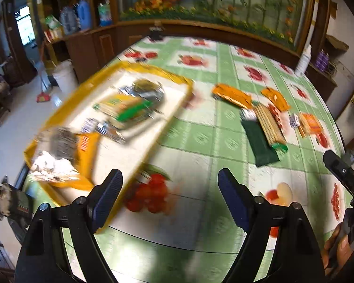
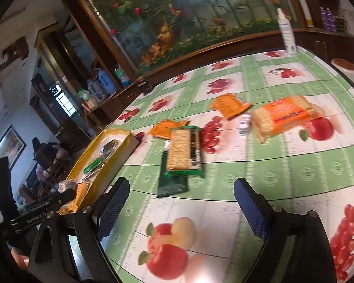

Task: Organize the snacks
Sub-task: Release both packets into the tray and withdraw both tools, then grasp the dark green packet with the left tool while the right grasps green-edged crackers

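On the bench (image 2: 283,172), a cracker pack (image 2: 184,151) lies flat, long axis running away from the right gripper (image 2: 179,202), overlapping a green packet (image 2: 172,186). The yellow tray (image 1: 153,70) holds more snacks. Both grippers' fingers stand wide, empty. Only the right view shows the spray bottle (image 2: 286,31); the left gripper (image 1: 170,198) hovers beside the tray.

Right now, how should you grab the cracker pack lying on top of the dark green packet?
Probably take the cracker pack across its narrow width, near the middle, coming down from above. It lies flat and long on the dark green packet, so its long side edges are free. The right gripper, jaws open and empty, is nearest.
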`<control>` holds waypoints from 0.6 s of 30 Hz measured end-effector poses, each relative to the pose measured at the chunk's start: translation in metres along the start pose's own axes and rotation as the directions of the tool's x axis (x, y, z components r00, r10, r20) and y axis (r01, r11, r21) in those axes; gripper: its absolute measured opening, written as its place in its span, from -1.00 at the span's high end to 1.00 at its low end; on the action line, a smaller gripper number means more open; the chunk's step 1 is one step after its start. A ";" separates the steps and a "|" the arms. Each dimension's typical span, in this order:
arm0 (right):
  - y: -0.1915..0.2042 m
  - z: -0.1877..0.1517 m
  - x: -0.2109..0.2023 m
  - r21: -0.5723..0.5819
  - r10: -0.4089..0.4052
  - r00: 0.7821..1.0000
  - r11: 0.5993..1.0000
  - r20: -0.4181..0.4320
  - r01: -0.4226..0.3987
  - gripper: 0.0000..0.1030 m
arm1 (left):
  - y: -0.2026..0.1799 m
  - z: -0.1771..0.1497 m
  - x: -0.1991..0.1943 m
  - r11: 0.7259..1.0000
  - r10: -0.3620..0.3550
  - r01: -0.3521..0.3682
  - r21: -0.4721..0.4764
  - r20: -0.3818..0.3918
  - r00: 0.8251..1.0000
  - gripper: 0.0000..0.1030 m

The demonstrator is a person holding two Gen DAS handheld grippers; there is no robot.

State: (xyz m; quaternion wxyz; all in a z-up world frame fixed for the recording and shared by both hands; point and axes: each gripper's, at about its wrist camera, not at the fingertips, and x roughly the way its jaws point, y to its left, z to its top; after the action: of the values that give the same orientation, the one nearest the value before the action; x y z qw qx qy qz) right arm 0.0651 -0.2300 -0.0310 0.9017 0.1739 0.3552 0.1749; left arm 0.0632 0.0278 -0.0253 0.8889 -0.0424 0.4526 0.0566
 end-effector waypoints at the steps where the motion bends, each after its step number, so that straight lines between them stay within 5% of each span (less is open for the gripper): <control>1: -0.003 0.000 -0.003 0.000 -0.012 1.000 1.000 0.006 0.012 -0.77 | -0.005 -0.002 0.004 1.000 -0.017 0.017 0.000 -0.020 1.000 -0.62; 10: -0.024 0.004 -0.001 0.040 -0.019 1.000 0.999 0.002 0.019 -0.78 | -0.011 -0.012 0.020 0.959 -0.234 0.221 -0.180 -0.051 0.971 -0.62; 13: -0.029 0.003 0.001 0.038 -0.019 1.000 0.999 -0.018 0.020 -0.78 | -0.017 -0.009 0.025 0.960 -0.234 0.220 -0.175 -0.064 0.970 -0.62; 18: -0.048 0.009 0.002 0.068 -0.038 0.999 0.997 -0.027 0.039 -0.78 | -0.047 -0.001 0.029 0.989 -0.148 0.148 -0.007 -0.069 0.987 -0.62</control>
State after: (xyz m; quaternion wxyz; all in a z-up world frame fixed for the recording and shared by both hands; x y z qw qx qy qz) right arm 0.0821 -0.2725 -0.0471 0.8938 0.1955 0.3757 0.1475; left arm 0.0858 -0.0176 -0.0486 0.8745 -0.0785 0.4786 -0.0107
